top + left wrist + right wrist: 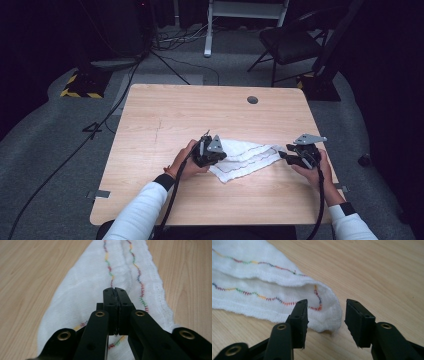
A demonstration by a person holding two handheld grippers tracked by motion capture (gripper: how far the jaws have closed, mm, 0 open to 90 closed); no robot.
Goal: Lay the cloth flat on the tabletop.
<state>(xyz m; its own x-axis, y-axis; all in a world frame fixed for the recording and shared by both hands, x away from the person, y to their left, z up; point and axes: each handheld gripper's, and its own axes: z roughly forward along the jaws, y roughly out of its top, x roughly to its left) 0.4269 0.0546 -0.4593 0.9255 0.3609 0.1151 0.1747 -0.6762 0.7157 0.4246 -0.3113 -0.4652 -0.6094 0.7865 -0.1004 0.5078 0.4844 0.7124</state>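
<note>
Cloth [245, 159]: white, wavy multicoloured stitching, lying rumpled on the wooden table [165, 115], near the person's edge, between both grippers.
Left gripper [115, 291]: jaws pressed together over the cloth; whether any fabric is pinched between them, cannot tell.
Right gripper [326, 320]: jaws spread wide, straddling the cloth's folded corner, nothing gripped.
Hands: left hand [187, 161] and right hand [316, 172] each hold a gripper.
Beyond the table: black chair [292, 42] on grey floor.

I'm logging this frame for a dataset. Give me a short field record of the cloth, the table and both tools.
cloth: white cloth with wavy multicoloured stitching, lying rumpled on the table
table: light wooden table
left tool: left tool, jaws shut over the cloth
right tool: right tool, jaws open at the cloth's folded corner
</note>
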